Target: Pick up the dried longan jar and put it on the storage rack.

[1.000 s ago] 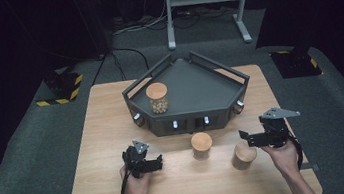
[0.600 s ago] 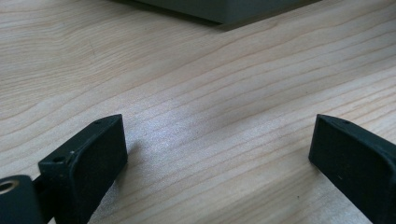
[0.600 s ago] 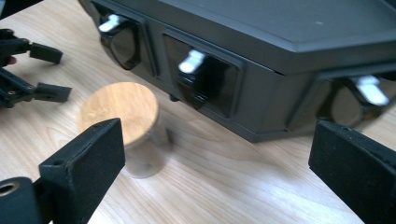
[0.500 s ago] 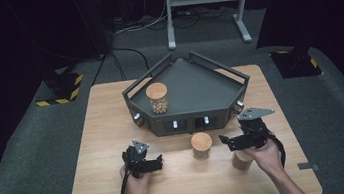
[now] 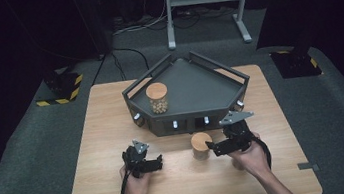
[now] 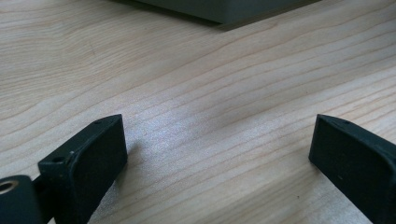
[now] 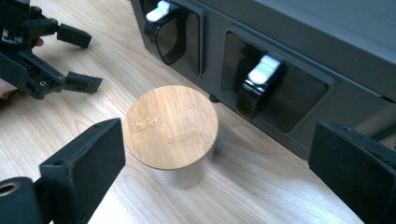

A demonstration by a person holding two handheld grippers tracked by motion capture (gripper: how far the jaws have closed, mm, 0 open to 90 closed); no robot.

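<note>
A short jar with a round wooden lid (image 5: 201, 145) stands on the table in front of the dark grey tray (image 5: 218, 78). My right gripper (image 5: 212, 148) is just to its right, pointing left at it, jaws open. In the right gripper view the jar (image 7: 171, 126) stands a little ahead of the two spread pads, untouched. A second jar (image 5: 157, 98), holding brown nuts, stands in the tray's left part. My left gripper (image 5: 157, 161) rests low over bare wood at the front left, open and empty; its pads (image 6: 88, 158) frame only table grain.
The tray's front wall carries dark latches with white tabs (image 7: 261, 79), close behind the lidded jar. In the right gripper view the left gripper (image 7: 70, 56) sits at the upper left. The wooden table (image 5: 102, 116) is surrounded by grey carpet.
My right gripper has moved left, from beside a jar at the right to the middle jar; my right hand now covers the right jar. The left gripper has stayed put.
</note>
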